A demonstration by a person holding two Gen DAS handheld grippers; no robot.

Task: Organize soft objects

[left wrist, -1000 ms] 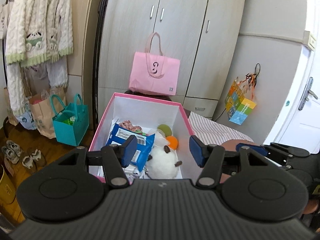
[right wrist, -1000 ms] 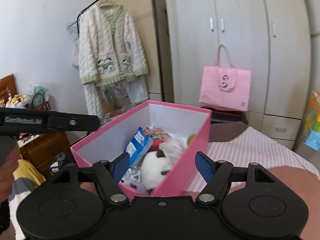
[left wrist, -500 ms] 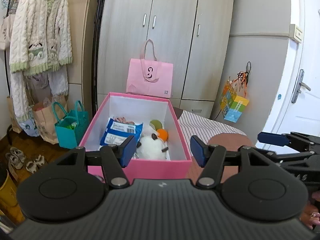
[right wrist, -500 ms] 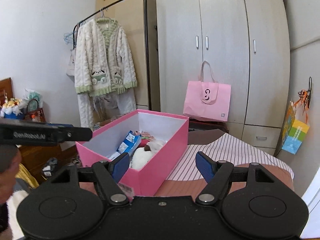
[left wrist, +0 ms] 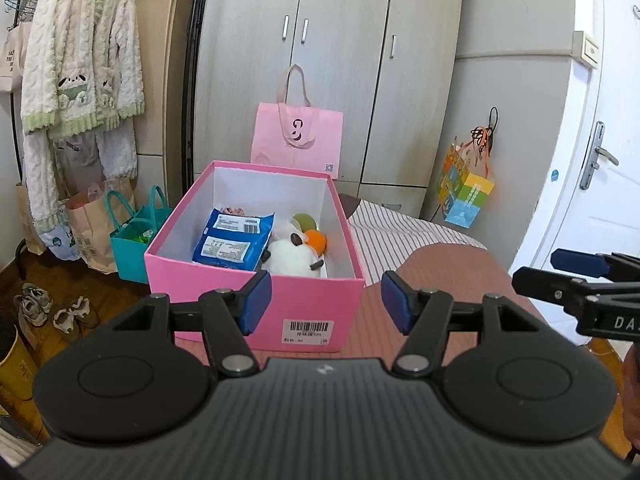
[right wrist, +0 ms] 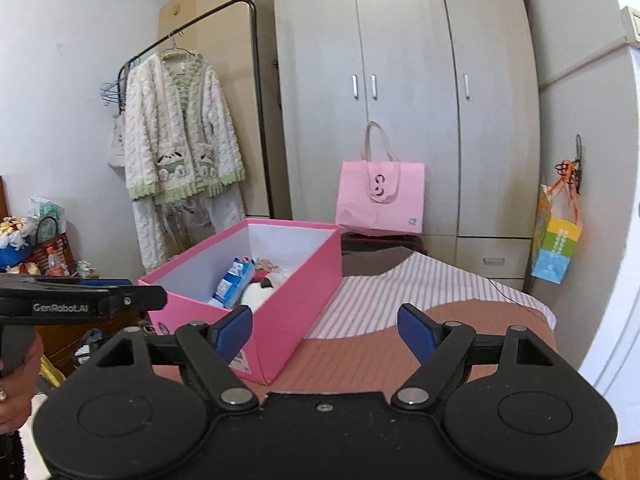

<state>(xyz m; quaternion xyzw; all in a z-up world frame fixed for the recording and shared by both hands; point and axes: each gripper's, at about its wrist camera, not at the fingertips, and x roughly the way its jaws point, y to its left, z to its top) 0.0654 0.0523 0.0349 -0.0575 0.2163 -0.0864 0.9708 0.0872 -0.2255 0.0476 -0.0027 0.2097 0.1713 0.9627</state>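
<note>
Both grippers have drawn back from the pink box (left wrist: 256, 304), which a second ago filled the near view and now sits farther off on the striped bedcover (left wrist: 384, 236). Inside it lie a white plush toy (left wrist: 294, 258), a blue packet (left wrist: 234, 242) at its 9 o'clock, and an orange ball (left wrist: 316, 240) and green ball (left wrist: 305, 222) toward 1 o'clock. The left gripper (left wrist: 326, 306) hangs short of the box's near wall, fingers spread wide, holding nothing. The right gripper (right wrist: 326, 330), at the box's 3 o'clock, is equally wide apart and empty. At 12 o'clock beyond the box, a pink tote bag (left wrist: 298, 138) stands against the wardrobe (left wrist: 332, 40).
</note>
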